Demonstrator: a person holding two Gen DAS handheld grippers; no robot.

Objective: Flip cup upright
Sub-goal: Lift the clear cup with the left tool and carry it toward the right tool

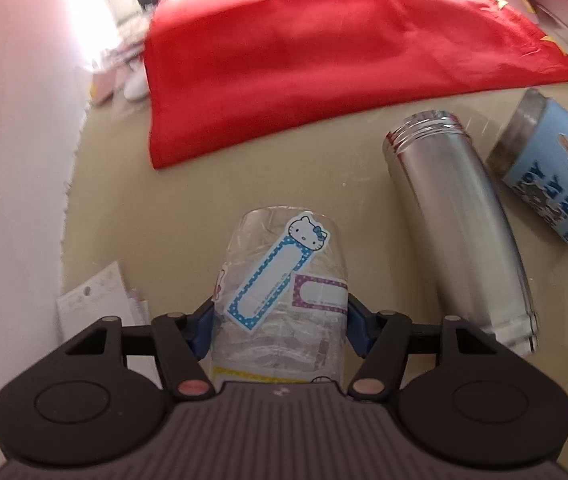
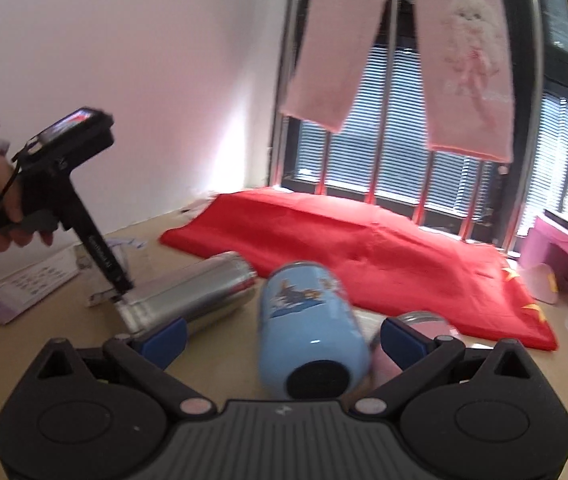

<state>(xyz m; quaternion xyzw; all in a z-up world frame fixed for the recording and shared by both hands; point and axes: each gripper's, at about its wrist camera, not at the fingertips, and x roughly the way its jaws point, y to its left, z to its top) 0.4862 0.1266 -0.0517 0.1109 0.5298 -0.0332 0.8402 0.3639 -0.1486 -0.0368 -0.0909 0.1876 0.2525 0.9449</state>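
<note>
Two tongs are working the table (image 1: 131,208): my left gripper (image 1: 279,316) is clamping the clear cup (image 1: 279,280), its length pointing away from me, while my right gripper (image 2: 281,338) is gaping around the toppled blue cup (image 2: 308,324).

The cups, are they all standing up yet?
Not yet. The left gripper is closed on the clear sticker cup, which still lies down. The silver cup and blue cup lie on their sides too; the right gripper is open around the blue one.
</note>
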